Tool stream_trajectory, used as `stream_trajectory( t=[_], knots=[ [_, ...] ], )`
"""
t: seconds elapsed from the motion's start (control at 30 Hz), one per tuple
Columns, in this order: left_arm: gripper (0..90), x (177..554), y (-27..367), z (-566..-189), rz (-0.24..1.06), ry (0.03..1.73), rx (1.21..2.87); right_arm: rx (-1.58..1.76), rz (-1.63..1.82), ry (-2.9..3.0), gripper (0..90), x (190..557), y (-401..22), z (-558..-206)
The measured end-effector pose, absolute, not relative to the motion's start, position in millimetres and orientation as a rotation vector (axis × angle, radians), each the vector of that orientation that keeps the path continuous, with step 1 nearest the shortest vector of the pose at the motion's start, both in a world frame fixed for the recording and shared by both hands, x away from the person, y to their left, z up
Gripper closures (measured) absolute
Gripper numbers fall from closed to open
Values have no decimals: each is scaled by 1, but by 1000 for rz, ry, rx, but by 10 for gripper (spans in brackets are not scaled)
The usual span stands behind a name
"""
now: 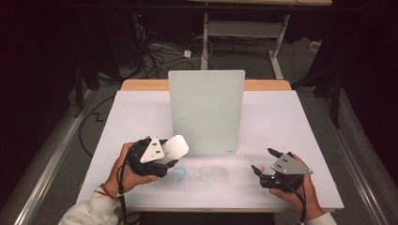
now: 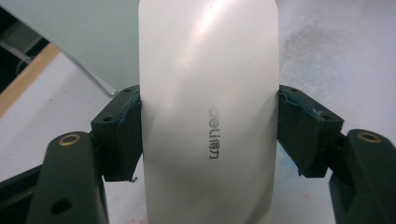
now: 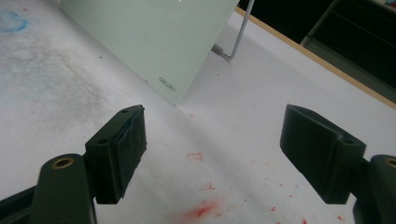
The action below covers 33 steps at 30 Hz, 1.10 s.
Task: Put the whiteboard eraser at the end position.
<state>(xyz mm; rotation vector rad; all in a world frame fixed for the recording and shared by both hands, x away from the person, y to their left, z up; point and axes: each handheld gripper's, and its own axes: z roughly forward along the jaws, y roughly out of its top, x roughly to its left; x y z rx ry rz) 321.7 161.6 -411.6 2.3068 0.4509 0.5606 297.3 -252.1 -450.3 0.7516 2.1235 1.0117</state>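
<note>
Clamped edgewise in left gripper, white eraser may twist loose when scrubbing; right gripper spread, idle.

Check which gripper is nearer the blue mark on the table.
Left. The left gripper, holding the white eraser, sits right beside the blue mark. The right gripper, open, is well off to its right.
</note>
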Motion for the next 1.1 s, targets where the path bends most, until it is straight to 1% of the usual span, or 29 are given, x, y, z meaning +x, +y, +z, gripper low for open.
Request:
stream_trajectory(
  t=[0.2,0.5,0.77,1.1],
  knots=[
    [293,325,147,-418,458,363,2401,754,1015,2121,232,297,-253,-450],
    [293,335,107,-431,299,213,2509,738,1006,2130,232,298,-251,-451],
    [292,339,72,-443,245,95,2601,738,1000,2134,232,299,-250,-452],
    [292,344,46,-448,203,18,2626,736,1001,2141,232,299,-250,-453]
  ],
)
